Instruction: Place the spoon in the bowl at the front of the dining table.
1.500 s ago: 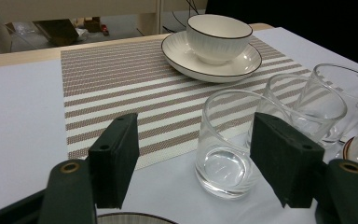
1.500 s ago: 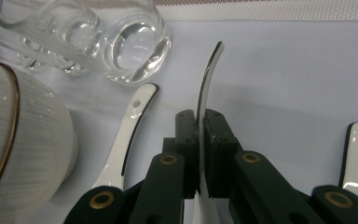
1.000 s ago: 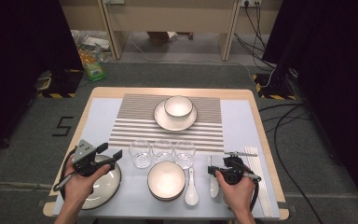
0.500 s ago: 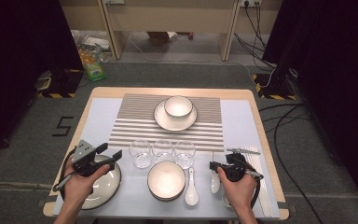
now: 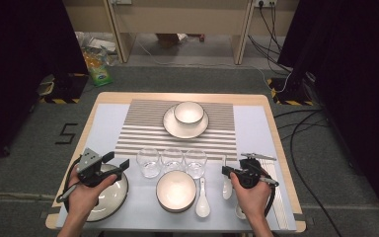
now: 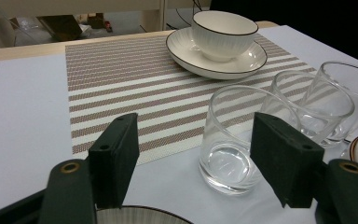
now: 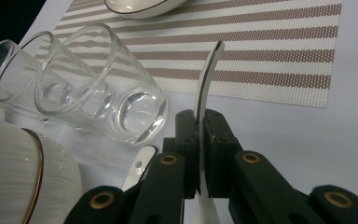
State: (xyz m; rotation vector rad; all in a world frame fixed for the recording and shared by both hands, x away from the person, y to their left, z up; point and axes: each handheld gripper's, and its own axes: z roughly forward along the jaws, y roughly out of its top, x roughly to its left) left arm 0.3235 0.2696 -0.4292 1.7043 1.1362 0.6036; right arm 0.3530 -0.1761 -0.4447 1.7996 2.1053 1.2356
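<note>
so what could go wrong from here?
1. The right gripper is shut on a thin spoon by its edge only; it could pivot or slip out.
2. The glasses stand close beside it; a swing could knock one.
3. The left gripper, open, points at the nearest glass; a push forward could tip it.

The high view looked forward and down from above the person's side, taking in the whole table (image 5: 256,101) from well off. The left gripper view sat low and close, facing across the striped mat (image 6: 135,79) toward the far bowl (image 6: 223,28). The right gripper view, tilted, sat closer still. All shared the glasses (image 5: 171,160).
</note>
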